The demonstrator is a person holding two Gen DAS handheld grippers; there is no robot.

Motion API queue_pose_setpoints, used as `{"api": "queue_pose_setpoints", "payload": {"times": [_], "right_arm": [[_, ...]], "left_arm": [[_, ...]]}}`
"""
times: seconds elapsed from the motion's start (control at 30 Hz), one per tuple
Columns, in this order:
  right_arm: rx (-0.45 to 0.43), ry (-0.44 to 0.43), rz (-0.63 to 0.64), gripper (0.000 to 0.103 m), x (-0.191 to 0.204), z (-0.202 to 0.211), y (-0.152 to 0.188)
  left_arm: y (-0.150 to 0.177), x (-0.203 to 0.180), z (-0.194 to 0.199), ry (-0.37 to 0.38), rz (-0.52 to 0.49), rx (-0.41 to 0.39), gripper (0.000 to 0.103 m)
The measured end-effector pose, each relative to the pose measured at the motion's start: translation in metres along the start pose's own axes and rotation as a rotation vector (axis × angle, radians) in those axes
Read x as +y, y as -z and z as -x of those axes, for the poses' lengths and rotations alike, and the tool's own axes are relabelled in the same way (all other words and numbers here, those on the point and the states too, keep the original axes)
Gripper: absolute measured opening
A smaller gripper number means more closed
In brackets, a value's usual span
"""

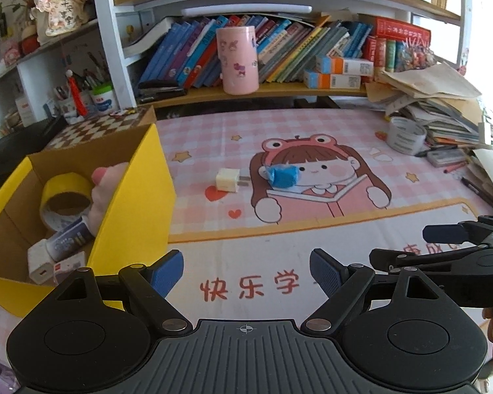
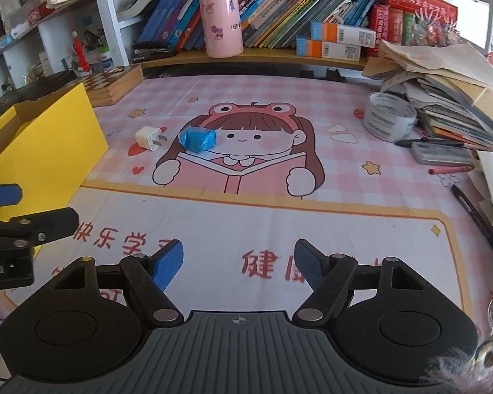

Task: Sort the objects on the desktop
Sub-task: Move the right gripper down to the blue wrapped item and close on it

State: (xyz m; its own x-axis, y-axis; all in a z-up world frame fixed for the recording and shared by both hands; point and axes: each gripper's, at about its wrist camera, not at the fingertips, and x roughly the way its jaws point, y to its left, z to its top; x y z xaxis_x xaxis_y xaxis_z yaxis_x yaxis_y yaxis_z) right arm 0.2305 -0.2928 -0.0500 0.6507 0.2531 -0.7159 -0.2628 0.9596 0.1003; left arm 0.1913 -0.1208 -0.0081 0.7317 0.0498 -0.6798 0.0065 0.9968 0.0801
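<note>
Yellow cardboard box [image 1: 128, 203] fills the left of the left wrist view, already holding a roll of yellow tape [image 1: 65, 193], a pink soft toy [image 1: 105, 190] and small packets at its bottom. The left gripper [image 1: 246, 272] hovers low at the bottom centre of the frame, fingers spread wide and empty, over the pink cartoon desk mat [image 1: 312, 229]. At mid-frame lie a white charger plug [image 1: 227, 180] and, just beside it to the right, a crumpled blue wrapper [image 1: 283, 175]; the plug's long axis runs left to right, its prongs pointing right toward the wrapper.

In the right wrist view the right gripper [image 2: 238, 261] sits at the bottom centre, likewise spread and holding nothing. The charger plug [image 2: 148, 138] and blue wrapper [image 2: 197, 140] lie at centre left, well ahead of the fingers, prongs again aimed right; the box [image 2: 46, 144] stands at the left edge. The sort appears mid-way, between picks: the next move likely calls for a reach forward and a pinch across the plug's short sides before carrying it to the box
</note>
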Motion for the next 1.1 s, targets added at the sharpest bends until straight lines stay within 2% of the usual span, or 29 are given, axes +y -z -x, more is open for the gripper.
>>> {"api": "queue_pose_setpoints", "payload": {"times": [0.2, 0.57, 0.7, 0.87, 1.0, 1.07, 1.1], "right_arm": [[0.003, -0.04, 0.074, 0.073, -0.004, -0.024, -0.013], [-0.023, -0.125, 0.204, 0.072, 0.008, -0.07, -0.051], [-0.047, -0.146, 0.249, 0.071, 0.019, -0.096, -0.071], [-0.031, -0.15, 0.256, 0.069, 0.025, -0.135, -0.089], [-0.005, -0.16, 0.255, 0.058, 0.027, -0.155, -0.095], [-0.016, -0.17, 0.262, 0.049, 0.027, -0.157, -0.097], [-0.018, -0.179, 0.266, 0.041, 0.027, -0.158, -0.098]], "left_arm": [[-0.003, -0.001, 0.0, -0.045, 0.045, 0.018, 0.087], [-0.003, 0.001, 0.002, -0.108, 0.051, 0.053, 0.087], [-0.003, -0.002, 0.003, -0.112, 0.039, 0.061, 0.087], [-0.003, -0.007, 0.005, -0.12, 0.015, 0.059, 0.087], [-0.005, -0.005, 0.003, -0.111, 0.031, 0.061, 0.087], [-0.009, -0.006, 0.001, -0.092, 0.045, 0.054, 0.087], [-0.011, -0.007, -0.002, -0.084, 0.047, 0.047, 0.086]]}}
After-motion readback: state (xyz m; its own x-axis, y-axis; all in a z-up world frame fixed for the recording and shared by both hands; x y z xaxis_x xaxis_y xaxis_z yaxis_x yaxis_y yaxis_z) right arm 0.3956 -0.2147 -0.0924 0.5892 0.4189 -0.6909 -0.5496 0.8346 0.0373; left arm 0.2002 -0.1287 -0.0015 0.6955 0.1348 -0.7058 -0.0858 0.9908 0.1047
